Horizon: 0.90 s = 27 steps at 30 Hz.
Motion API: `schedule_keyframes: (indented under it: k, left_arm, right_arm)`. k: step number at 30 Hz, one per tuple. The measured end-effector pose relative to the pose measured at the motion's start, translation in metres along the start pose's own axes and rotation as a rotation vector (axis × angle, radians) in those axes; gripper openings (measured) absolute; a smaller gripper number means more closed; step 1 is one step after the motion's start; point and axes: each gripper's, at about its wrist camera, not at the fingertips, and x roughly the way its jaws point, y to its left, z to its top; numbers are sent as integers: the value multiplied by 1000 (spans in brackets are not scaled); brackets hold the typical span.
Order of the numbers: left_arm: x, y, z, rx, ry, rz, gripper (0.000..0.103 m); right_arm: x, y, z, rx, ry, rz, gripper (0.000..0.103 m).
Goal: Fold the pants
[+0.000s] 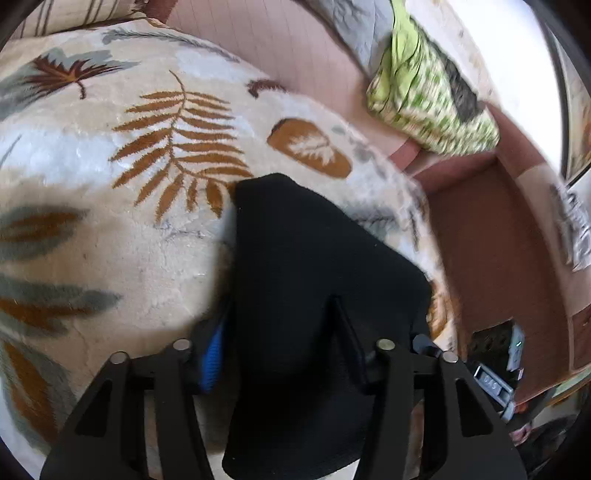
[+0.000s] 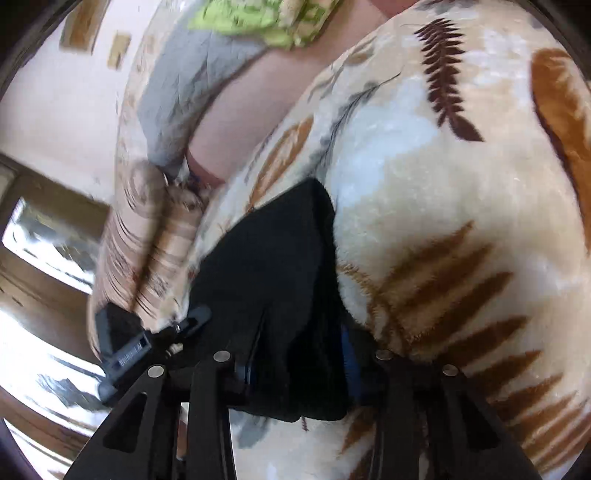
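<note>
The black pants (image 1: 310,266) hang from my left gripper (image 1: 284,354), whose jaws are closed on the cloth; a blue finger pad (image 1: 212,362) shows at the left edge of the fabric. In the right wrist view the same black pants (image 2: 273,280) are pinched in my right gripper (image 2: 299,365), the cloth draped over and between its fingers. Both grippers hold the pants lifted above a cream blanket with brown fern leaves (image 1: 129,184), which also shows in the right wrist view (image 2: 443,184). The other gripper's body (image 2: 122,347) shows at the left of the right wrist view.
A green patterned cloth (image 1: 432,96) and a grey cloth (image 1: 354,26) lie on a pink sheet (image 1: 303,48) at the bed's far side. A brown floor (image 1: 495,251) lies beside the bed. A striped pillow (image 2: 147,251) sits at the bed edge.
</note>
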Motion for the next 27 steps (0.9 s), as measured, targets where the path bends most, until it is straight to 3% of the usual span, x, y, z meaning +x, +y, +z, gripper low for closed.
schedule_keyframes:
  k: [4, 6, 8, 10, 11, 15, 20, 27]
  left_arm:
    - [-20, -9, -5, 59, -69, 69, 57]
    - [-40, -21, -14, 126, -164, 127, 71]
    - [-61, -36, -26, 201, -291, 197, 87]
    - [-78, -55, -47, 318, -414, 257, 92]
    - [-81, -64, -55, 363, -425, 266, 92]
    - [-84, -82, -85, 472, -393, 278, 92]
    - [-75, -88, -103, 516, -357, 427, 103]
    - [-62, -82, -108, 498, -292, 467, 103]
  right_arm:
    - [-33, 17, -5, -55, -90, -15, 40]
    - [-53, 32, -14, -113, -138, -24, 41]
    - [-71, 56, -31, -235, -195, -112, 44]
    - [-83, 81, -54, -383, -244, -217, 53]
    - [-88, 88, -65, -443, -260, -258, 55]
    - [-89, 114, -107, -608, -317, -414, 60]
    - [-81, 114, -121, -601, -310, -488, 67]
    - [-70, 111, -125, -616, -271, -482, 67]
